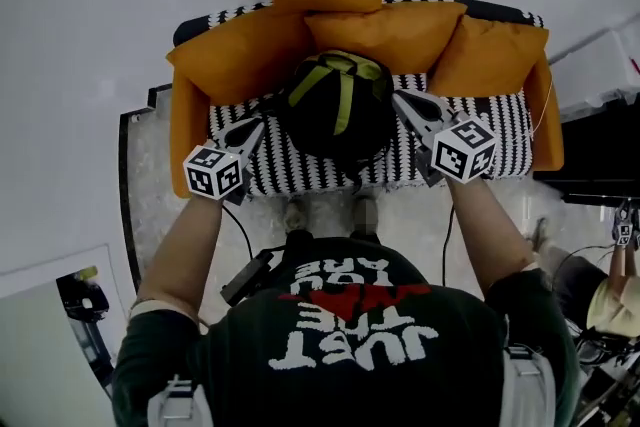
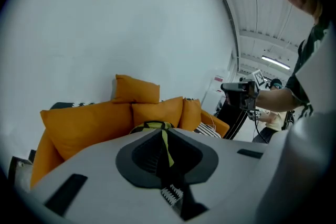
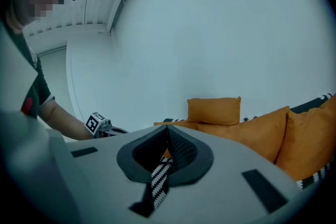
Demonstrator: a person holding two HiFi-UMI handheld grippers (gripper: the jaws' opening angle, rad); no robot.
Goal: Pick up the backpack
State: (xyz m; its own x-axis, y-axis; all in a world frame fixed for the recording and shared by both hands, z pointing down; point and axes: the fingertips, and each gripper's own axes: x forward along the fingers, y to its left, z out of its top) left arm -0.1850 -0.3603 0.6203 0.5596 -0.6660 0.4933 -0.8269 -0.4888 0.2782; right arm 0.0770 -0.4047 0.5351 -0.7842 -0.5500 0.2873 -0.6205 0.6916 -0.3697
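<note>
A black backpack (image 1: 338, 105) with yellow-green straps stands on the sofa's black-and-white seat (image 1: 300, 170), leaning against orange cushions (image 1: 385, 33). In the head view my left gripper (image 1: 258, 125) points at the backpack's left side and my right gripper (image 1: 400, 99) at its right side, both close to it; I cannot tell whether they touch it. The jaws of both meet at a point with nothing between them. In the left gripper view the backpack's top (image 2: 152, 125) shows just over the shut jaw tips (image 2: 160, 131). The right gripper view shows its shut tips (image 3: 167, 126) and cushions (image 3: 214, 110), not the backpack.
The sofa has orange arms (image 1: 188, 130) and stands against a white wall. A black stand (image 1: 85, 310) sits on the floor at the lower left. Another person (image 1: 610, 300) sits at the right edge, near cables and a white unit (image 1: 600, 65).
</note>
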